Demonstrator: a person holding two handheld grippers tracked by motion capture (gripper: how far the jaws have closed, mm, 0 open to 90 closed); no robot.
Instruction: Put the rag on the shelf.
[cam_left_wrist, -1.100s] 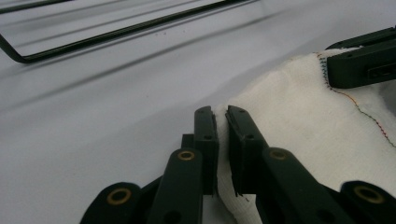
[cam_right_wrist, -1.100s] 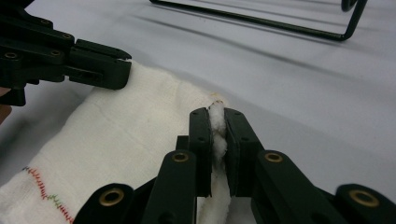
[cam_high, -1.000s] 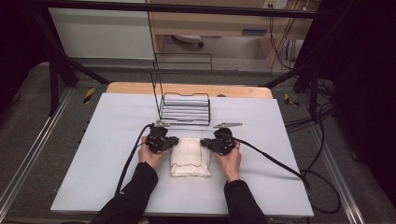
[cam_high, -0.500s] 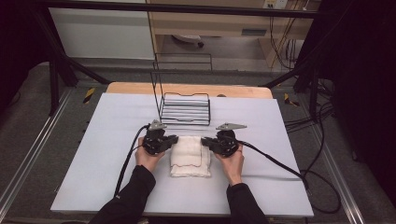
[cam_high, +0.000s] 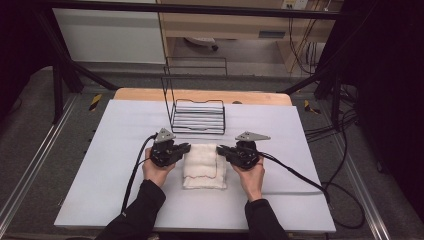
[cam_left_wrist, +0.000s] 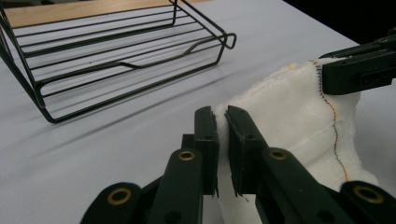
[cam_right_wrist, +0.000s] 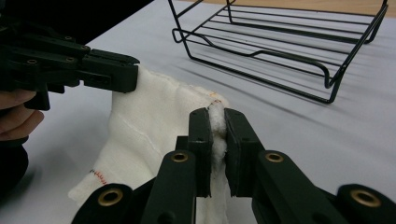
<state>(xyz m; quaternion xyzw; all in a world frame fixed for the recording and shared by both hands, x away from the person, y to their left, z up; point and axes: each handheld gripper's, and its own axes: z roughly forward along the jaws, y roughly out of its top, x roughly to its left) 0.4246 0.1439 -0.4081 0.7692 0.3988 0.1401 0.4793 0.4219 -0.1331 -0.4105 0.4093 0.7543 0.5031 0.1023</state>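
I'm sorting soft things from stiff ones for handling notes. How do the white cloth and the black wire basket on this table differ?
The cloth is white, soft and folded; the wire basket is black, stiff and open-barred. The cloth lies near the person, pinched at two corners by the left hand-held gripper and the right hand-held gripper; the basket stands farther back, untouched, with nothing in it. Both rest on the white table.

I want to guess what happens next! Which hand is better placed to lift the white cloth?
Neither alone: the left hand-held gripper and right hand-held gripper each pinch a far corner of the white cloth, so both lift together.
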